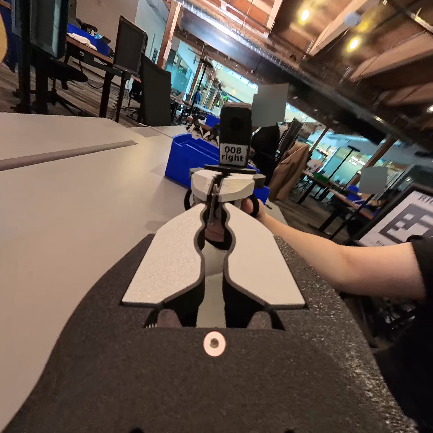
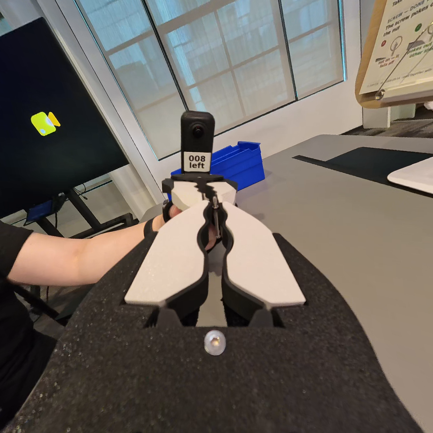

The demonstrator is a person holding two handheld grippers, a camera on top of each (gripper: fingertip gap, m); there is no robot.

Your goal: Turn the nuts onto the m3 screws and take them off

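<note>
My two grippers meet tip to tip above the grey table point(image 1: 70, 210). A thin metal m3 screw point(image 2: 216, 220) stands upright between the tips, with a small nut point(image 2: 215, 205) near its upper end. The screw also shows in the left wrist view point(image 1: 212, 206). My left gripper point(image 1: 213, 209) is shut around the screw's shaft. My right gripper point(image 2: 215, 207) is shut at the level of the nut. Each gripper shows head-on in the other's view: the right one point(image 1: 221, 187) and the left one point(image 2: 203, 193). The exact contact is hidden by the fingers.
A blue bin point(image 2: 234, 164) stands on the table behind the grippers; it also shows in the left wrist view point(image 1: 187, 159). A black mat point(image 2: 375, 161) with a white tray point(image 2: 417, 178) lies at right. A dark monitor point(image 2: 46, 105) and a clipboard point(image 2: 398, 46) stand around. Less than 4 cm separates the two grippers' tips.
</note>
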